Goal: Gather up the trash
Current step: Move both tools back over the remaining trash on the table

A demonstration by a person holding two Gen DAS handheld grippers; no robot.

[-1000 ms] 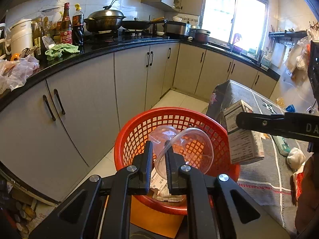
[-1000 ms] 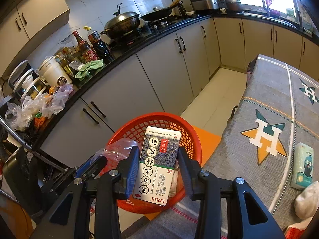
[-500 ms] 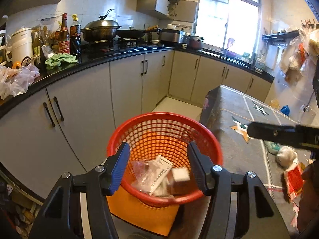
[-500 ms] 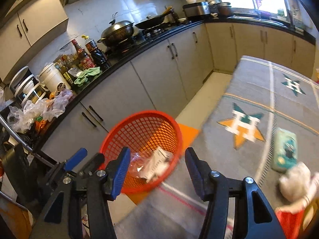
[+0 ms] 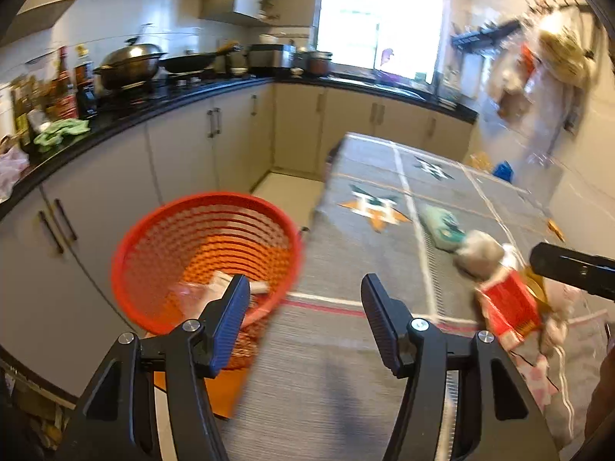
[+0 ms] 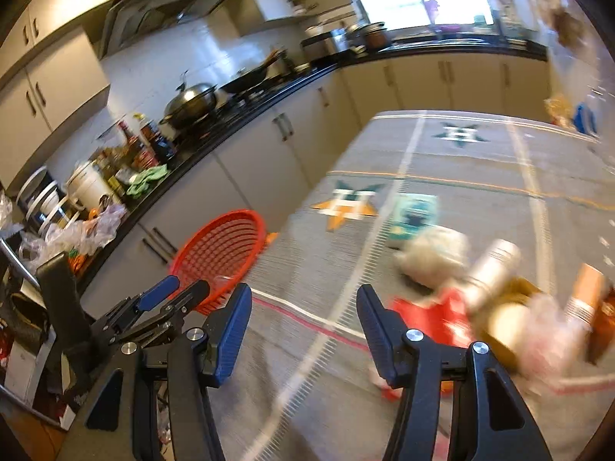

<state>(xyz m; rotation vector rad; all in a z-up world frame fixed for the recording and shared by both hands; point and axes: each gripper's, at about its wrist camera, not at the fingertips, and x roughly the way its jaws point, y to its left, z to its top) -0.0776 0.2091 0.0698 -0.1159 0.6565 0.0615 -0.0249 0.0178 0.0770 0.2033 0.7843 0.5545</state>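
Left gripper [image 5: 303,319]: my jaws stand apart, about half open, nothing between the blue pads. They were opening within the last second and now hold that gap. It hangs over the edge of the table [image 5: 346,269], with the basket [image 5: 161,238] just to the left and below.

Right gripper [image 6: 303,319]: same state, jaws about half open, empty, widened within the last second. It points over the grey cloth toward the trash pile [image 6: 480,299].

Change since a second ago: the left jaws pinched a clear plastic lid over the basket; the right jaws gripped a printed carton there. Both are released. In the left view, pale bits [image 5: 226,288] lie at the basket bottom, too blurred to name singly. Both views have swung right, away from the basket and onto the table.

Count, left view:
- basket: one, red mesh, on the floor beside the table's near corner.
- green packet [image 5: 444,226]: one, flat on the cloth.
- crumpled white wad [image 5: 478,257]: one, touching the packet's near end.
- red packet [image 5: 507,307]: one, just beside the wad.
- star prints on the cloth: two.

Right view, the pile holds more: a pale cylinder [image 6: 496,269], an orange item at the right edge, pinkish plastic. Motion blur prevents a firm count there.

The left gripper [image 6: 169,307] shows at lower left in the right view, near the basket [image 6: 219,249].
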